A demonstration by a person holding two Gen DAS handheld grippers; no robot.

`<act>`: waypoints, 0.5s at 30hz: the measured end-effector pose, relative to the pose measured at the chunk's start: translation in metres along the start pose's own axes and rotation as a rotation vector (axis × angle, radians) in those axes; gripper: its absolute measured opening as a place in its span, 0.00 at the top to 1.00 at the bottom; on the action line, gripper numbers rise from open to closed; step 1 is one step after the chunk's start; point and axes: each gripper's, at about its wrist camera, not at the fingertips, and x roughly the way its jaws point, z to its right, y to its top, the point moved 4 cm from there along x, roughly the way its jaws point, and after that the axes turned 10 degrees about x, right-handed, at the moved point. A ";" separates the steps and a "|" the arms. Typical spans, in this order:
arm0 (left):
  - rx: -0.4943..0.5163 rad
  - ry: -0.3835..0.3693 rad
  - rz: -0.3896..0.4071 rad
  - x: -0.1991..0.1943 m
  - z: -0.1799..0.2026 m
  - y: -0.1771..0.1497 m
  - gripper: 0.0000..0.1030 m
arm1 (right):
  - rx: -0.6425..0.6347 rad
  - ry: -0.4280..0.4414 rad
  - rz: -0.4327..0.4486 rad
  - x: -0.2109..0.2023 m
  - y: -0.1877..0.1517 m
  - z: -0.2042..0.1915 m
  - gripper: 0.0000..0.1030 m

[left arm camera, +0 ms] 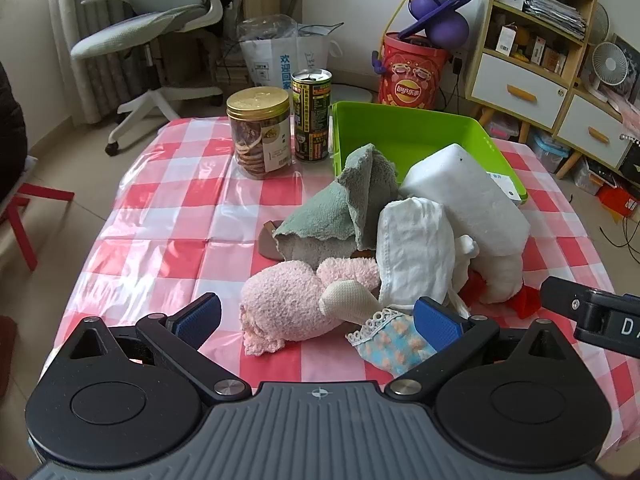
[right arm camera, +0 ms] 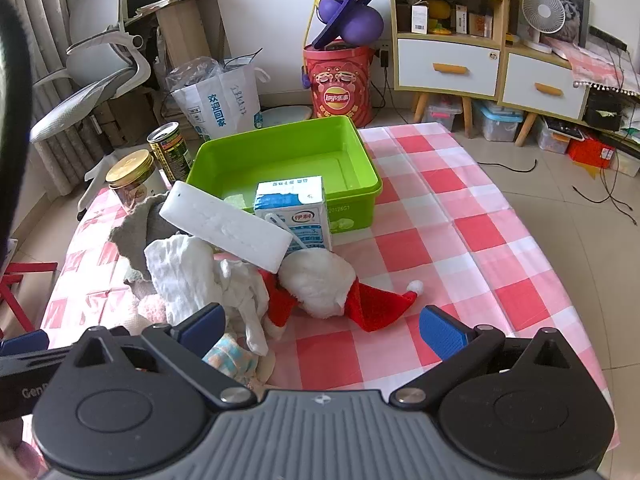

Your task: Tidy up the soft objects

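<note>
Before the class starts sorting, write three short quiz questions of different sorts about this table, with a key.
1. True or false: the green bin already holds the pink fluffy sock.
2. Which item leans on the milk carton? A) gold-lidded jar B) white foam block C) tall can
3. Fill in: the Santa hat lies nearest the ____ tongs.

Key: 1 false, it lies on the checked cloth; 2 B; 3 right. Both tongs, including the left tongs, are open and empty.

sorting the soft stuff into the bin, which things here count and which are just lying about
For the job: pink fluffy sock, grey-green towel, white cloth, santa hat, green bin.

Just lying about: cookie jar, drink can, milk carton.
</note>
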 end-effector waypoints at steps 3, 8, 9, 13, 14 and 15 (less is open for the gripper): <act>0.002 0.004 0.002 0.000 0.000 0.000 0.05 | 0.003 -0.001 0.001 0.000 0.000 0.000 0.24; 0.001 0.005 0.001 0.001 0.000 0.001 0.05 | 0.010 0.003 -0.001 0.001 0.000 0.001 0.24; 0.000 0.005 0.002 0.001 0.000 0.001 0.05 | 0.010 0.003 -0.001 0.001 0.000 0.001 0.24; -0.003 0.003 0.008 0.001 -0.001 0.001 0.05 | 0.011 0.003 -0.001 0.001 0.001 0.002 0.24; -0.003 0.003 0.009 0.001 -0.001 0.001 0.05 | 0.011 0.003 -0.001 0.001 0.000 0.002 0.24; -0.003 0.004 0.009 0.002 -0.002 0.001 0.05 | 0.011 0.003 -0.002 0.000 0.000 0.002 0.24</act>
